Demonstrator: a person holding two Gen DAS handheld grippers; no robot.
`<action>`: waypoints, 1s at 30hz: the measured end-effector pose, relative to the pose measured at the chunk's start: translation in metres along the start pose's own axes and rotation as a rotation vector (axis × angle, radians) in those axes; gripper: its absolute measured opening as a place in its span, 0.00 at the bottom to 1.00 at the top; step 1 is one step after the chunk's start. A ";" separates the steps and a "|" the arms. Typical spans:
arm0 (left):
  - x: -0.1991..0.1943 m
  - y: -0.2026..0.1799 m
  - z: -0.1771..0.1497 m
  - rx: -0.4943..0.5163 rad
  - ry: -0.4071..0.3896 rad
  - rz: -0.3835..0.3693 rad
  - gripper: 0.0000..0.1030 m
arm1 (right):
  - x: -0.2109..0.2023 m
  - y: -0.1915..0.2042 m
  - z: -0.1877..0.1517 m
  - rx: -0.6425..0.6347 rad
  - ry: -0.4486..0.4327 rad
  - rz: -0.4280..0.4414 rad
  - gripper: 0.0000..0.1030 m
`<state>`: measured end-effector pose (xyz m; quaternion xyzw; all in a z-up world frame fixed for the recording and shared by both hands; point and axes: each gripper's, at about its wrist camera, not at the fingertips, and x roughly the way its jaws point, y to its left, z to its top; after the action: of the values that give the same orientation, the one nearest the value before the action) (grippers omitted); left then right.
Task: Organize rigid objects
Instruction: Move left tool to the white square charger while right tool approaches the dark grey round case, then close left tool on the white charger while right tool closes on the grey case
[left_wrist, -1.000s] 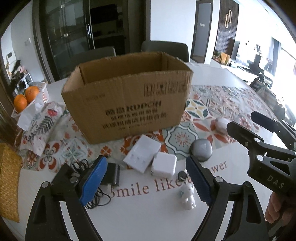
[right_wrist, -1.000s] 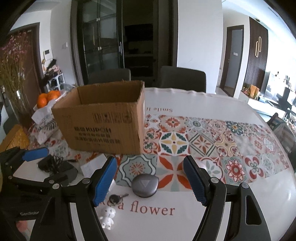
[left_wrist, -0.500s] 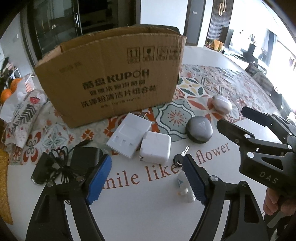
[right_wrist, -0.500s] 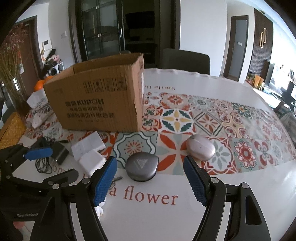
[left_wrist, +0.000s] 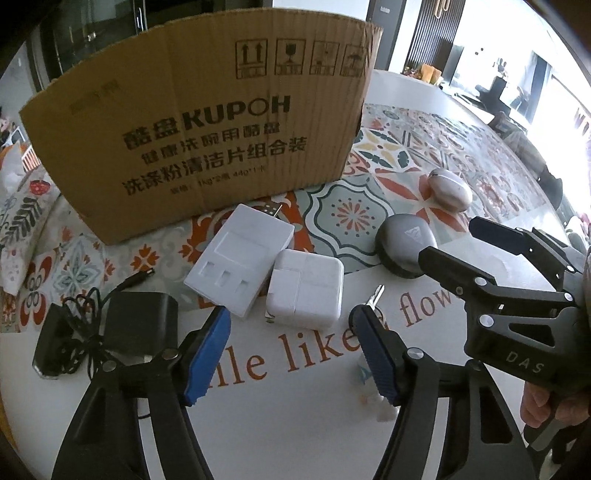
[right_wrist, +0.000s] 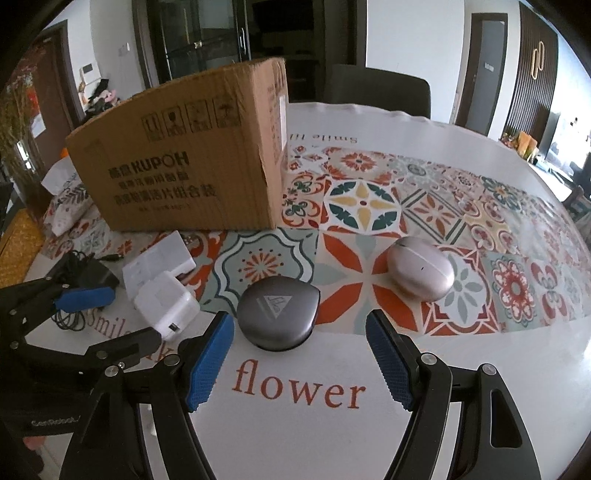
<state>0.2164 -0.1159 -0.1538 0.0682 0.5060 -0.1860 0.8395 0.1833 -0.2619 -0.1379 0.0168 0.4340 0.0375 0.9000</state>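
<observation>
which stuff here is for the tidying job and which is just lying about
For the job: cardboard box, white socket block, white charger, grey case, pink case, black adapter, key.

Lying about: patterned cloth, tablecloth.

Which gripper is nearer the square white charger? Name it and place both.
Left. The left gripper hovers open just short of the square white charger, lined up with it. The right gripper, also open, is off to the charger's right, facing the dark grey case.
</observation>
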 end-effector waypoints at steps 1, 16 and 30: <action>0.002 0.000 0.000 0.000 0.003 -0.002 0.65 | 0.001 -0.001 0.000 0.003 0.002 0.003 0.73; 0.026 0.005 0.007 -0.031 0.053 -0.034 0.57 | 0.029 -0.004 0.007 -0.002 0.048 0.067 0.73; 0.029 0.006 0.008 -0.028 -0.003 -0.031 0.59 | 0.047 0.000 0.007 -0.011 0.044 0.070 0.70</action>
<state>0.2372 -0.1196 -0.1763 0.0482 0.5084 -0.1917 0.8381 0.2183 -0.2581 -0.1701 0.0263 0.4526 0.0718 0.8884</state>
